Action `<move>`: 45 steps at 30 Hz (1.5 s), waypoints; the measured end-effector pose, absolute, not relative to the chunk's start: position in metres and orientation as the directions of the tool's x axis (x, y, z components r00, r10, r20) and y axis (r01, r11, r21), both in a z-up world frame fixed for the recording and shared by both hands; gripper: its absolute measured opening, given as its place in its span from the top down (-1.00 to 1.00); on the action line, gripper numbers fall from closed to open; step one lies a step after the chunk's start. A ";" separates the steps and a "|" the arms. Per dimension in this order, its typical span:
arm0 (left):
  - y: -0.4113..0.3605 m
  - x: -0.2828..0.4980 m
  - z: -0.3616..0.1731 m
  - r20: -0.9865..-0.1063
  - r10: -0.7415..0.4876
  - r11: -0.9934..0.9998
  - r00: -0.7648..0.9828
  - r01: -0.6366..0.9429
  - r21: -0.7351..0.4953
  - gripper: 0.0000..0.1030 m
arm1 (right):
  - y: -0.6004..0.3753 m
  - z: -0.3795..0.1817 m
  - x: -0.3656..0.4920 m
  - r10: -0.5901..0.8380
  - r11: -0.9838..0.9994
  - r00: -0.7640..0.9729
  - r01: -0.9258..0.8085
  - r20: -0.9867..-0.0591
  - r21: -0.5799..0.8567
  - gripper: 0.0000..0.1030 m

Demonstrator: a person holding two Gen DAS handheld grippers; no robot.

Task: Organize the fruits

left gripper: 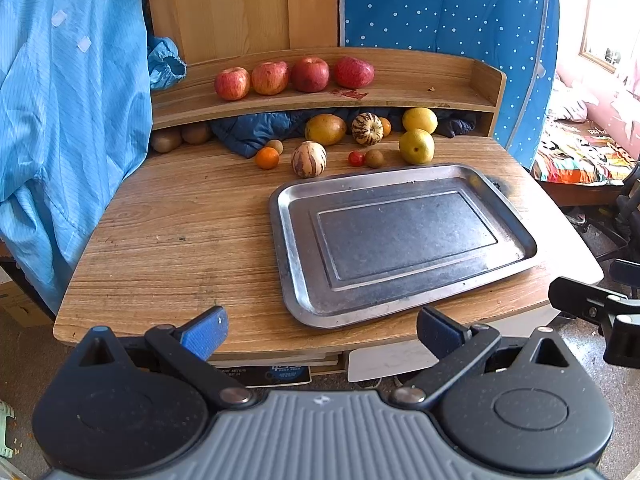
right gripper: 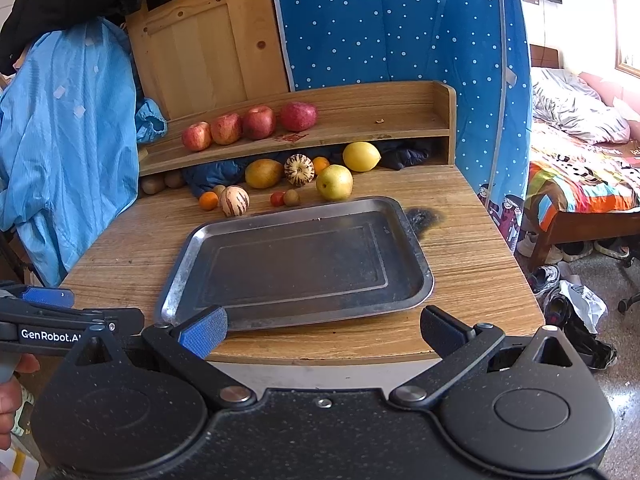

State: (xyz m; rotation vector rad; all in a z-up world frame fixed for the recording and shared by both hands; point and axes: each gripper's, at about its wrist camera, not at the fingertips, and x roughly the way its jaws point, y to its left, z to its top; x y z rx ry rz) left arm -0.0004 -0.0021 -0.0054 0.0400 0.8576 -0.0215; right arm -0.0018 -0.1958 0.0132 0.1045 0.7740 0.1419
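Observation:
An empty metal tray (left gripper: 288, 248) (right gripper: 416, 256) lies on the wooden table. Behind it sit loose fruits: two striped melons (left gripper: 308, 159) (right gripper: 235, 201), yellow pears (left gripper: 416, 146) (right gripper: 334, 182), a small orange (left gripper: 267, 158) (right gripper: 209, 201), a cherry tomato (left gripper: 356, 159) (right gripper: 277, 199) and kiwis (left gripper: 374, 158). Several red apples (left gripper: 271, 77) (right gripper: 226, 129) line the raised shelf. My left gripper (left gripper: 322, 334) hangs open at the table's near edge, nothing between its fingers. My right gripper (right gripper: 322, 330) is likewise open and empty, in front of the tray.
A blue garment (left gripper: 68, 120) hangs at the left, touching the table's side. A dark blue cloth (left gripper: 256, 128) is stuffed under the shelf. A dotted blue curtain (right gripper: 392, 24) stands behind. A bed (right gripper: 580, 184) and shoes (right gripper: 544, 276) lie to the right.

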 end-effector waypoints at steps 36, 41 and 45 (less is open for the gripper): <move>-0.009 0.025 -0.011 -0.808 0.057 0.998 0.586 -0.007 0.065 -0.99 | -0.207 0.005 0.011 0.190 0.979 0.687 -0.080 -0.701 0.187 -0.99; 0.001 0.037 -0.010 -0.819 0.062 0.998 0.571 -0.041 0.048 -0.99 | -0.207 0.007 0.021 0.196 0.978 0.695 -0.087 -0.692 0.189 -0.99; 0.004 0.050 -0.009 -0.816 0.064 0.998 0.575 -0.037 0.052 -0.99 | -0.203 0.007 0.034 0.195 0.979 0.693 -0.091 -0.694 0.184 -0.99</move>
